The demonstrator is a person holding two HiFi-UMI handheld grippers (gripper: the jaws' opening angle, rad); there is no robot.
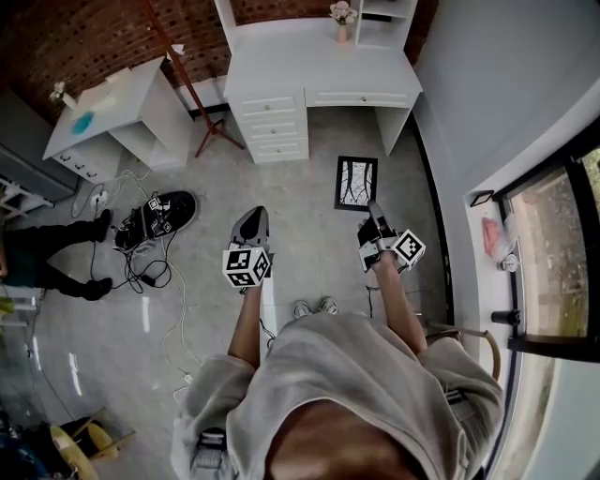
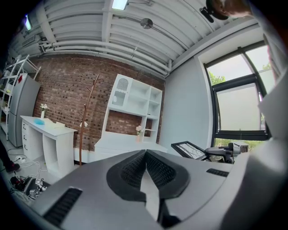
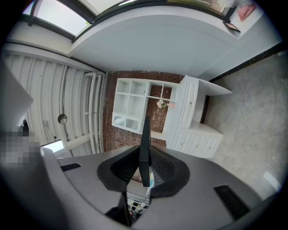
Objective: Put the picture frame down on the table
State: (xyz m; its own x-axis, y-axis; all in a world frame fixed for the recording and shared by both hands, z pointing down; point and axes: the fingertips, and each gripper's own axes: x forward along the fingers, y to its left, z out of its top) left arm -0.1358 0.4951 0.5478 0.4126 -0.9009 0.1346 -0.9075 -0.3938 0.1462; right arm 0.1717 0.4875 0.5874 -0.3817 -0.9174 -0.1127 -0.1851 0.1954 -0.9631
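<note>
The picture frame (image 1: 355, 182) is black with a pale branch print, and it hangs in the air above the grey floor, short of the white desk (image 1: 319, 67). My right gripper (image 1: 376, 212) is shut on its near edge. In the right gripper view the frame (image 3: 144, 139) stands edge-on between the pads of that gripper (image 3: 143, 153). My left gripper (image 1: 251, 221) is beside it on the left, shut with nothing in it. In the left gripper view its jaws (image 2: 145, 155) meet, and the frame (image 2: 191, 149) shows at the right.
A vase of flowers (image 1: 342, 19) stands at the desk's back, under a shelf unit. A second white desk (image 1: 112, 105) and a coat stand (image 1: 195, 94) are to the left. Cables and a black device (image 1: 157, 215) lie on the floor near a person's legs (image 1: 56, 251). A window (image 1: 553, 253) runs along the right.
</note>
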